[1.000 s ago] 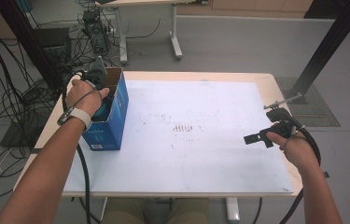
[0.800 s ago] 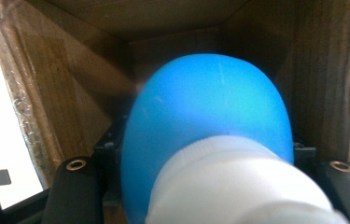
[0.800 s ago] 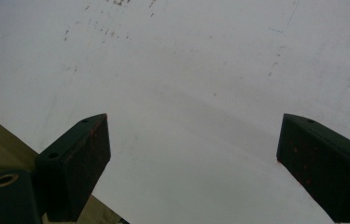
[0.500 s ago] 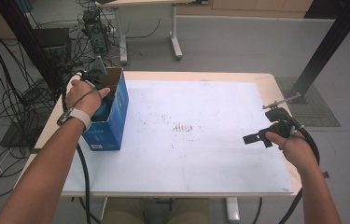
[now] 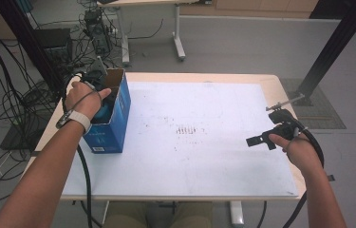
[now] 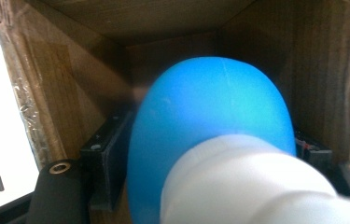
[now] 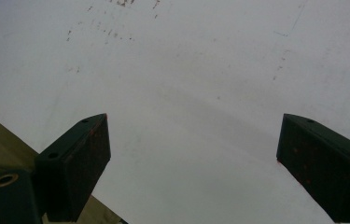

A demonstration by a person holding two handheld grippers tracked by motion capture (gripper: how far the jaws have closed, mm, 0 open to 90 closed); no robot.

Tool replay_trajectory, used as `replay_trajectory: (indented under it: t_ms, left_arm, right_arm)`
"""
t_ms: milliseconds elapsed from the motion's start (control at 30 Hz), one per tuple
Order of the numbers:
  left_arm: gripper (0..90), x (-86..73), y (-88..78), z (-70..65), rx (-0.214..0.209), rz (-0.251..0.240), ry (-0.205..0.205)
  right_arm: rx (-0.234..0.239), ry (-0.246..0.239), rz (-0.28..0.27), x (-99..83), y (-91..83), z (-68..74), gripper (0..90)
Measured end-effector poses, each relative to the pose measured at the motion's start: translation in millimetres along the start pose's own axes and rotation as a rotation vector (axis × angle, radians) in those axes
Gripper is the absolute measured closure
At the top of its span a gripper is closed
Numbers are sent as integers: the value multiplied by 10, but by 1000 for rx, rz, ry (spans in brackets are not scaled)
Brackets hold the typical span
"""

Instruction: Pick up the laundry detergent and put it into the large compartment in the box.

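Note:
An open blue cardboard box stands upright on the left of the white table top. My left gripper reaches down into it from above. In the left gripper view its black jaws sit on either side of a blue rounded object with a white neck, and the gripper is shut on it between the brown inner walls. A bit of that blue object peeks out at the box mouth. My right gripper hovers open over the right side of the table, jaws wide apart, nothing between them.
The table's right and front edges lie close to my right hand. Cables and equipment crowd the floor to the left and behind. A black post stands at the right rear, and another table's legs show beyond.

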State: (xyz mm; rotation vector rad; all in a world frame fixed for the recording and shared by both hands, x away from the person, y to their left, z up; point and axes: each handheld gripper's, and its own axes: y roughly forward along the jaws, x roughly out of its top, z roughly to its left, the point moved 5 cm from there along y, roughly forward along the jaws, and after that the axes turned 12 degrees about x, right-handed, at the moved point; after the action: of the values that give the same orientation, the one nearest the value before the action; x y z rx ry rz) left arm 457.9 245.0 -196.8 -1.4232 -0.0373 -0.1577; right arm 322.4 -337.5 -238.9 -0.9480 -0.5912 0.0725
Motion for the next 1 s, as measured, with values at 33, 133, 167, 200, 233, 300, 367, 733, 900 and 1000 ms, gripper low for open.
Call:
replay_trajectory:
  t_ms: [33,133,167,200,233,300,367,733,900,1000]
  left_arm:
    - [296,0,-3,2,0,1,0]
    - [295,-3,-23,17,-6,-1,-1]
    - [294,-7,-28,27,-10,-3,-4]
    - [294,-7,-28,27,-10,-3,-4]
    - [293,-7,-37,37,-17,-1,-3]
    - [292,-12,-47,41,-18,-2,-1]
    - [292,-19,-52,45,-18,-4,2]
    - [268,-61,-147,77,-28,-28,-8]
    - [207,-67,-204,66,-20,-33,-3]
    - [191,-77,-233,83,-26,-37,-16]
  right_arm:
    - [0,0,1,1,1,0,98]
    - [1,0,0,0,4,-3,98]
    - [0,0,1,1,6,-2,98]
    - [0,0,1,1,6,-2,98]
    - [0,0,1,0,7,-2,98]
    - [1,1,0,0,8,2,98]
    - [0,0,0,1,8,5,98]
    - [-1,-11,-2,-1,7,31,98]
    - [-3,-13,-1,-12,5,40,98]
    - [-4,-12,-5,-23,-6,42,98]
